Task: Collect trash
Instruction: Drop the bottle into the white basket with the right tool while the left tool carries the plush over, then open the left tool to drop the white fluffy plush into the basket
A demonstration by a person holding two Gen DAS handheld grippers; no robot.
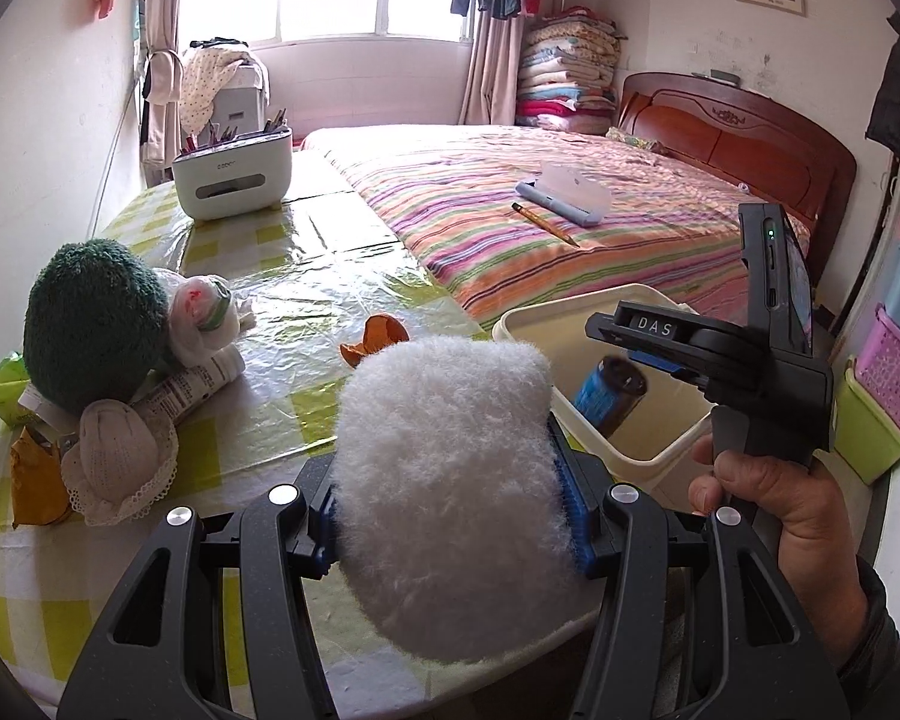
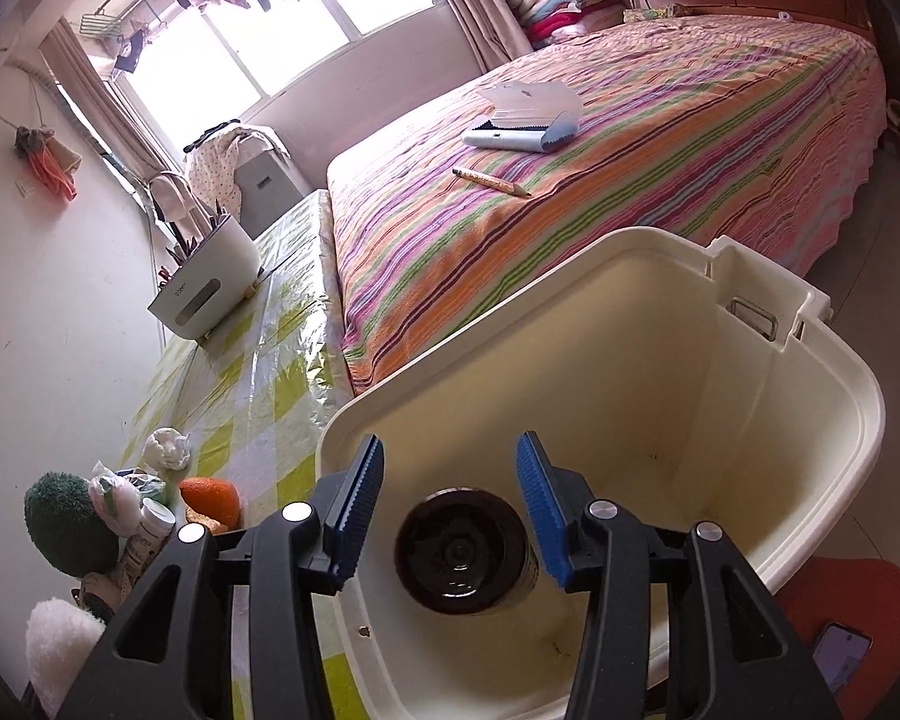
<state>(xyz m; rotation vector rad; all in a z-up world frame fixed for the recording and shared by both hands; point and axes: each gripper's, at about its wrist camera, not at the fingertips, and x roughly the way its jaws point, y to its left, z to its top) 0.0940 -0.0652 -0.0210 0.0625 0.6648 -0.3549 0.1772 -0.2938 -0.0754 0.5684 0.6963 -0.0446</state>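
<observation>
One fluffy white ball (image 1: pixel 450 492) is sitting clamped in your left gripper (image 1: pixel 450 516). Your right gripper (image 2: pixel 450 516) is hanging wide open, empty, over the cream bin (image 2: pixel 810 420) holding one dark jar (image 2: pixel 468 552).

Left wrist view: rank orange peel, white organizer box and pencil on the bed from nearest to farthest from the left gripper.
From the left gripper:
1. Orange peel, on the table just ahead.
2. White organizer box, far end of the table, left.
3. Pencil, on the striped bed, right; close to the box's range.
</observation>
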